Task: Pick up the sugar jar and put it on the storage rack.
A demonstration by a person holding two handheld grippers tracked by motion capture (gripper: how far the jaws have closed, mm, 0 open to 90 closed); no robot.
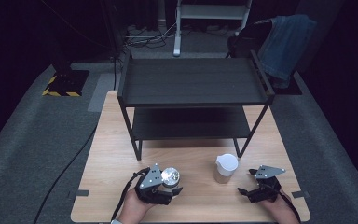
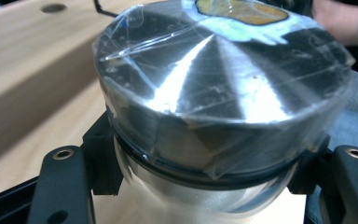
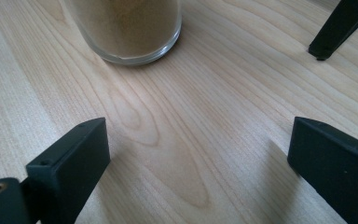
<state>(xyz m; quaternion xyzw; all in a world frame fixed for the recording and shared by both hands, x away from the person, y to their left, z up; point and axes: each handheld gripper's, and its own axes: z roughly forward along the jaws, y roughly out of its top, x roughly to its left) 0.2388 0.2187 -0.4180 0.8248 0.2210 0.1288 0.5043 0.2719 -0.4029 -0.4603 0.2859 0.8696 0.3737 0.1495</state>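
The left gripper (image 1: pixel 169 185), low and left of centre in the high view, has its jaws closed against the sides of a round silver-lidded jar (image 1: pixel 170 176). In the left gripper view the jar (image 2: pixel 219 107) sits between the two black jaws; its brushed metal lid is wrapped in clear plastic film, a yellow label shows at the top edge of the frame, and a dark ring runs under the lid above a glass body.

The right gripper (image 1: pixel 251 189), at the lower right of the high view, has its jaws spread wide with nothing between them. In the right gripper view the two jaws stand far apart at the bottom corners over bare wooden table (image 3: pixel 186 130).

A glass jar with a white lid (image 1: pixel 226 168) stands upright on the table (image 1: pixel 107 154), just up and left of the right gripper. Its base (image 3: pixel 128 28), holding something tan, shows at the top of the right gripper view. A black two-tier rack (image 1: pixel 193 84) occupies the far half of the table; one of its feet (image 3: pixel 338 28) appears at the upper right of the right gripper view.
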